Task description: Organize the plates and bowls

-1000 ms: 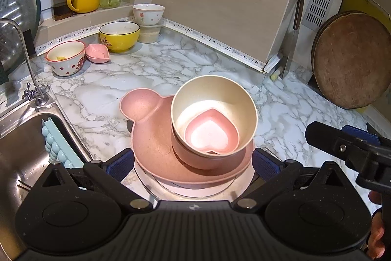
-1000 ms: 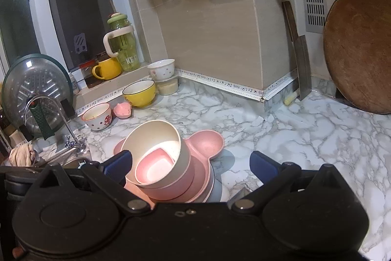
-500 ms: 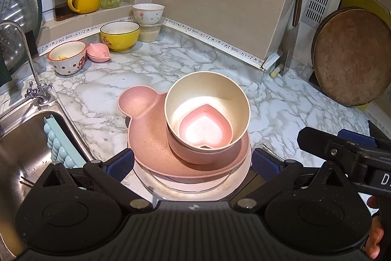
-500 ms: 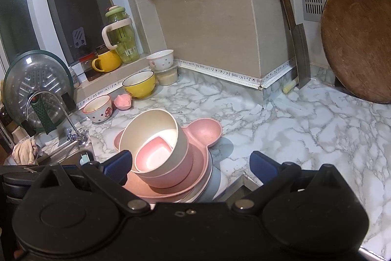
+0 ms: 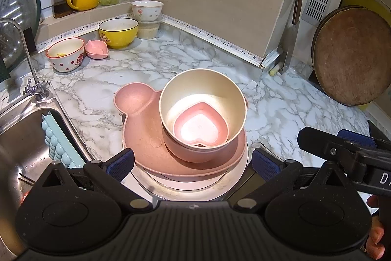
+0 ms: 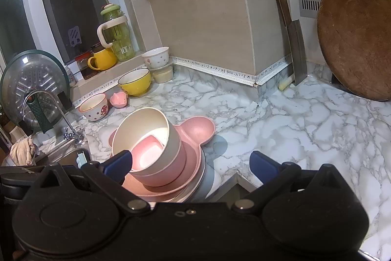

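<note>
I note both views have drawn back slightly from the stack [image 5: 195, 138] over the last second. It sits nested at the worktop [image 5: 146, 70] edge. Left tongs [image 5: 193, 160] and right tongs [image 6: 190, 163] are spread, holding nothing; stacking looks finished.

Bare counter [image 6: 305, 129] right — stack [image 6: 156, 151] left

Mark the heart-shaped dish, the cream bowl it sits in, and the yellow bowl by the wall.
heart-shaped dish [image 5: 199, 130], left wrist view, on its lit inner floor.
cream bowl [image 5: 195, 83], left wrist view, on the far inner wall.
yellow bowl [image 6: 134, 85], right wrist view, on its outer side.
</note>
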Demonstrator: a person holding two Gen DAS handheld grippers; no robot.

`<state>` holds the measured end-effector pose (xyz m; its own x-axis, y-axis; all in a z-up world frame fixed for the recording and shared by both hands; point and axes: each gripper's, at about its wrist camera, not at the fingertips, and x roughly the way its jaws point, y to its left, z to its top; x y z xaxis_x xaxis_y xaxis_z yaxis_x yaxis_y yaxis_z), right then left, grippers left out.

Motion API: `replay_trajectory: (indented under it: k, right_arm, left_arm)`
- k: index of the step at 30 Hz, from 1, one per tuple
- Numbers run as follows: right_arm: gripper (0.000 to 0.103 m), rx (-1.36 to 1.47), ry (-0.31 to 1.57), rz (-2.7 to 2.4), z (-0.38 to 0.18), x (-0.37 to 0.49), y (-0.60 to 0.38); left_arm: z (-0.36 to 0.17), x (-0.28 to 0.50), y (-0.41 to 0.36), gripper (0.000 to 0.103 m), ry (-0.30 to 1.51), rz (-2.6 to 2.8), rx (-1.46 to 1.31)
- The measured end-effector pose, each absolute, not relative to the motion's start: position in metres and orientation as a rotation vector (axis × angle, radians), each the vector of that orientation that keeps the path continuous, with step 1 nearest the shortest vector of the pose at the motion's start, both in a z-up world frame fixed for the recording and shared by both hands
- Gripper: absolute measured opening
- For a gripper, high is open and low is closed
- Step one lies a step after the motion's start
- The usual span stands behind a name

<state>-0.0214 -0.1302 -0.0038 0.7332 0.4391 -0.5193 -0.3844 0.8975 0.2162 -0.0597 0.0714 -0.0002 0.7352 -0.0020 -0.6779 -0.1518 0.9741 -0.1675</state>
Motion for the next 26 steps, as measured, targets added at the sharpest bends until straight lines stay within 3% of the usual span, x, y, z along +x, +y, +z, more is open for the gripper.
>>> replay_trajectory:
  k: [26]
  right_arm:
    - [0.102,0.084,0.589,0.457,-0.0015,-0.0169,-0.1373]
  left_arm:
    - [-0.0008,-0.0581,0.0682,0.103,0.744,0.079,-0.238]
